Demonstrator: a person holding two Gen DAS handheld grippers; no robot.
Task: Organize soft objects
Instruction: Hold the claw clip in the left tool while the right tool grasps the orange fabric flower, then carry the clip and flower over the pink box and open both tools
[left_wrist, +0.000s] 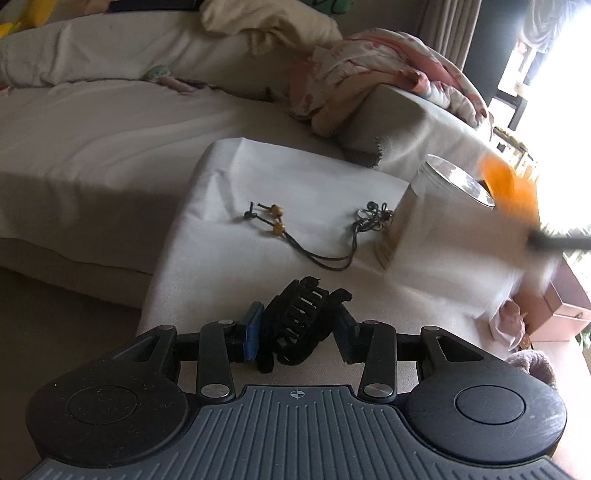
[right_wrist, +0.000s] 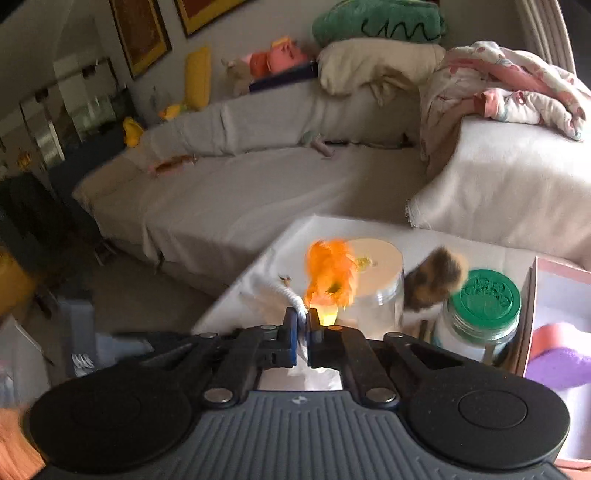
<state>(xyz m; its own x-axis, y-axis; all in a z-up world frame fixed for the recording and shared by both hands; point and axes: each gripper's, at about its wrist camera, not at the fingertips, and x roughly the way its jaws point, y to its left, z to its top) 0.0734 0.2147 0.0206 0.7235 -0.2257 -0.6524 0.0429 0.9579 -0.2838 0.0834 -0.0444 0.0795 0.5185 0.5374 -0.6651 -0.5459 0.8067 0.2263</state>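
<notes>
My left gripper is shut on a black hair claw clip low over the white-covered table. My right gripper is shut on a white cord that carries an orange fluffy pompom, held above a clear jar with a white lid. The pompom shows blurred in the left wrist view, beside the same jar. A brown furry pompom lies blurred behind the jar. A black cord with yellow beads and a metal ring lies on the table.
A green-lidded jar stands right of the clear jar. A pink box holding a purple item is at the far right. A grey sofa with blankets and plush toys lies beyond the table.
</notes>
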